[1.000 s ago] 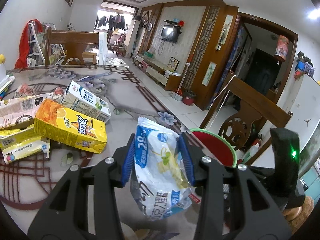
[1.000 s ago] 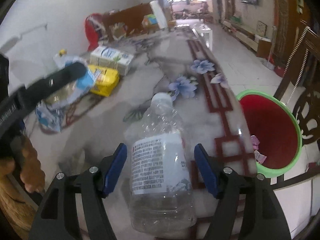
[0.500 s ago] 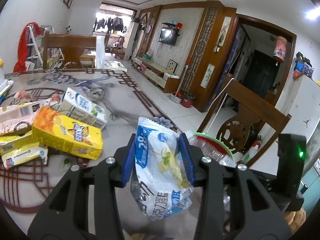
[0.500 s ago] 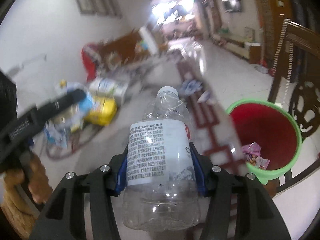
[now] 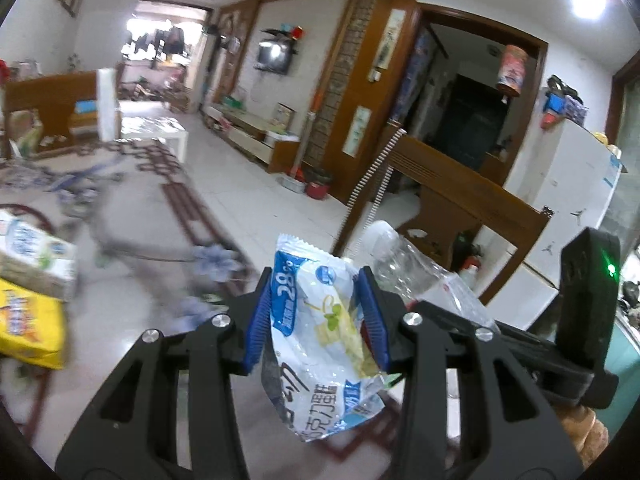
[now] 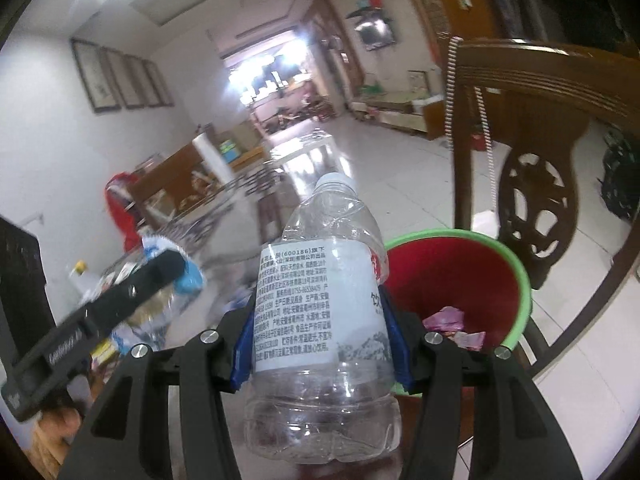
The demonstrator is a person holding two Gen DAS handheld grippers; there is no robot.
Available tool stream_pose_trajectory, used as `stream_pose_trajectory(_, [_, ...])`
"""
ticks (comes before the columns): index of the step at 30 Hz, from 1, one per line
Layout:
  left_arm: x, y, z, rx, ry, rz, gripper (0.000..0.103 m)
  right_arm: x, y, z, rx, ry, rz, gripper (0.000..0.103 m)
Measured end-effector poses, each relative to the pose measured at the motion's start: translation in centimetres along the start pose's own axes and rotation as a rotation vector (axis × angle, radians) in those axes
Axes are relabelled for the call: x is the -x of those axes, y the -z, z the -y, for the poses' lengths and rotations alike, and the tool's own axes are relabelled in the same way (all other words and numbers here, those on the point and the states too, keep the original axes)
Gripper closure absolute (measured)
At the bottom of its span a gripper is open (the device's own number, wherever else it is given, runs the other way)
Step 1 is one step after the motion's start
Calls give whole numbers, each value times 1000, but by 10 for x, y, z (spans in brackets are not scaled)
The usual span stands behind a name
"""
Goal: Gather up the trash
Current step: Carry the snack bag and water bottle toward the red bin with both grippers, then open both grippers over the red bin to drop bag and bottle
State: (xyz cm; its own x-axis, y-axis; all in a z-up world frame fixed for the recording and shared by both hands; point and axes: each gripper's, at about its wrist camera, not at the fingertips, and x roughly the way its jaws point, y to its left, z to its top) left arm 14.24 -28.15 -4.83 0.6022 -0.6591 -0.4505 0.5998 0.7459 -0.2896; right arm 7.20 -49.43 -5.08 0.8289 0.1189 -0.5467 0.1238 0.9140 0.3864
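Wrapper (image 5: 324,340) first: a crinkled blue-and-white snack packet sits pinched between the blue pads of the left gripper (image 5: 318,316), its sealed top edge poking up past the fingertips and its printed lower end hanging below them, clear of the counter (image 5: 120,264). Just to the right of it in the left wrist view, the clear plastic bottle (image 5: 416,268) slants in, cap uppermost, carried by the right gripper.

From the right wrist view, that bottle (image 6: 320,320) is clamped at its white label between the blue pads of the right gripper (image 6: 320,348), base toward the camera and white cap pointing away and up. It looks empty and slightly dented. The left gripper (image 6: 120,300) crosses the lower left of this view as a black bar with the packet's blue edge at its tip.

Directly behind and to the right of the bottle stands the bin (image 6: 516,264), red inside with a green rim, some pink scraps lying at its bottom. The bottle overlaps its near-left rim in the view.

Farther left on the counter lie a yellow carton (image 5: 28,328) and a white-and-blue carton (image 5: 36,256), both blurred. A carved wooden chair (image 6: 532,128) stands beyond the bin.
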Motion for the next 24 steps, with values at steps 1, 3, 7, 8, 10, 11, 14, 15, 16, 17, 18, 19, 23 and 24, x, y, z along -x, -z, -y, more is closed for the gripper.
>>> stream_pose_trajectory(1, [-7, 0, 4, -9, 4, -6, 62, -3, -3, 6, -15, 5, -2, 50])
stream_pose_trajectory(3, [-25, -3, 12, -26, 10, -17, 62, -10, -9, 21, -54, 20, -10, 50])
stream_pose_trajectory(7, [-54, -8, 16, -5, 51, -61, 62, -18, -12, 43, -103, 50, -30, 50])
stream_pose_trajectory(8, [-63, -10, 18, -5, 65, -80, 62, -20, -12, 48, -116, 60, -35, 50])
stream_pose_trajectory(10, [-75, -12, 19, -18, 63, -96, 51, -25, -14, 56, -147, 78, -43, 48])
stream_pose_trajectory(11, [-80, -12, 21, -27, 58, -102, 38, -26, -14, 61, -160, 93, -42, 47])
stream_pose_trajectory(14, [-81, -11, 21, -25, 64, -106, 30, -26, -12, 65, -169, 119, -39, 41])
stream_pose_trajectory(15, [-80, -10, 20, -23, 70, -108, 29, -23, -11, 65, -170, 119, -37, 39])
stream_pose_trajectory(16, [-78, -9, 19, -25, 72, -109, 29, -22, -11, 65, -170, 119, -35, 38])
stream_pose_trajectory(17, [-76, -9, 19, -26, 67, -110, 28, -20, -11, 64, -170, 119, -31, 37])
stream_pose_trajectory(18, [-73, -9, 17, -25, 64, -115, 28, -19, -11, 64, -171, 118, -29, 36])
stream_pose_trajectory(19, [-69, -9, 14, -20, 67, -118, 28, -17, -11, 62, -172, 115, -29, 36])
stream_pose_trajectory(23, [-49, -9, 7, -8, 62, -113, 27, -9, -12, 45, -146, 80, -18, 35])
stream_pose_trajectory(24, [-38, -8, 3, -8, 56, -107, 26, -10, -12, 41, -136, 72, -16, 34])
